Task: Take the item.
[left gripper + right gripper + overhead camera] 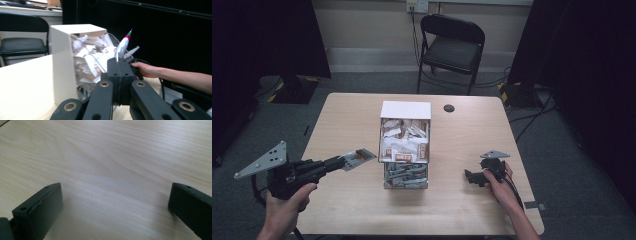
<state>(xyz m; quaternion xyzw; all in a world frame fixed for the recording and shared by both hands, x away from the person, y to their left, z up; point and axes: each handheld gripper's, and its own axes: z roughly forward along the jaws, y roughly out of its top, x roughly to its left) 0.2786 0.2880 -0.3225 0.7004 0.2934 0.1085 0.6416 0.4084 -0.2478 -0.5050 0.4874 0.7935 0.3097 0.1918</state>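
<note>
Your left tongs (343, 162) pinch a sachet (358, 157) by its near end, left of the box (405, 111). Thin, light, floppy; grip flat at the edge. Right tongs (473, 177) gape empty on the table (352, 210).

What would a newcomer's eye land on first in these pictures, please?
Probably the clear box in the middle of the table, crammed with sachets. Next, the left tongs to its left, shut on a sachet lifted clear of the box. The right tongs rest open on the table.
</note>
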